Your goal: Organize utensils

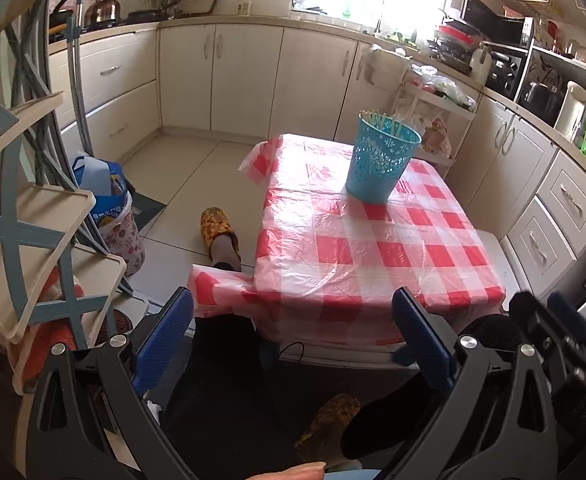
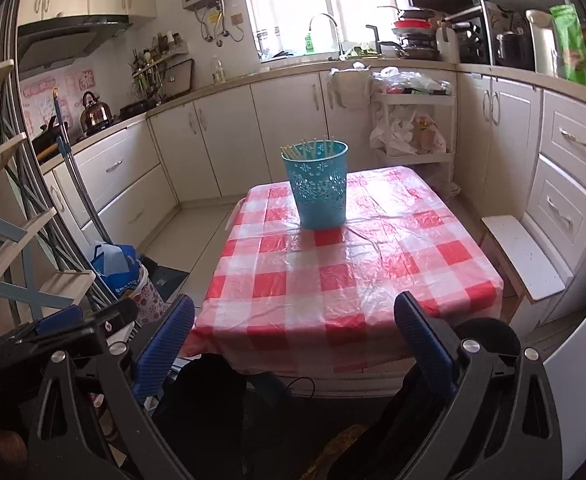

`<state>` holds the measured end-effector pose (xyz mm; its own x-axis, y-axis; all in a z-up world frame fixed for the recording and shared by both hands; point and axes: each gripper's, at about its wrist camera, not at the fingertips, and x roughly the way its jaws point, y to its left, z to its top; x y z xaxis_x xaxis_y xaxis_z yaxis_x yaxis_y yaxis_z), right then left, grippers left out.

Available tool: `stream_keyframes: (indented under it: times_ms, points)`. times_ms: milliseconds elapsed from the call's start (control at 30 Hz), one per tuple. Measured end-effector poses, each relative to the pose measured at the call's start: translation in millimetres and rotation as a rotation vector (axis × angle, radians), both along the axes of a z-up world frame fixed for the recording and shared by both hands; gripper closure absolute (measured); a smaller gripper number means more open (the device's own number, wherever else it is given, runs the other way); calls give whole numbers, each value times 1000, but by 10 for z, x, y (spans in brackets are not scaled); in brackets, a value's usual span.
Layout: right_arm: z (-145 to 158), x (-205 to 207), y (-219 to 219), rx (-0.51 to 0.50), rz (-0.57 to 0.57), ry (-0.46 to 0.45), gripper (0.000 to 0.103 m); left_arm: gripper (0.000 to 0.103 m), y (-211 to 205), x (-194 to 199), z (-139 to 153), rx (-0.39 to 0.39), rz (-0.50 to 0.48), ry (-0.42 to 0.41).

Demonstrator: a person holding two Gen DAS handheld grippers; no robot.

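A blue perforated holder (image 1: pixel 381 162) (image 2: pixel 318 186) stands on the far part of the table with a red and white checked cloth (image 1: pixel 373 252) (image 2: pixel 345 276). Several pale chopsticks (image 1: pixel 379 119) (image 2: pixel 307 148) stand inside it. My left gripper (image 1: pixel 293 308) is open and empty, held low in front of the table's near edge. My right gripper (image 2: pixel 295 316) is open and empty too, just before the near edge. Each gripper shows at the edge of the other's view.
White cabinets line the back and right walls. A tiered rack (image 1: pixel 25 216) stands at the left. A bag-filled bin (image 1: pixel 113 216) (image 2: pixel 129 280) is on the floor left of the table. A white stool (image 2: pixel 521 256) stands at its right. My legs and slippers (image 1: pixel 219 236) are below.
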<state>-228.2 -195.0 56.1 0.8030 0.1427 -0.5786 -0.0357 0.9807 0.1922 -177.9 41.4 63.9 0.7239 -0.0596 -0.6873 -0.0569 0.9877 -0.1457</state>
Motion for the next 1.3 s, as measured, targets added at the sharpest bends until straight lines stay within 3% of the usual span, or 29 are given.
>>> stream_keyframes:
  times_ms: [467, 1300]
  points:
    - [-130, -282, -281, 15, -53, 15, 7, 8, -425, -143, 48, 139, -48, -15]
    - [-181, -290, -210, -18, -24, 48, 7, 8, -446, -171, 65, 149, -42, -9]
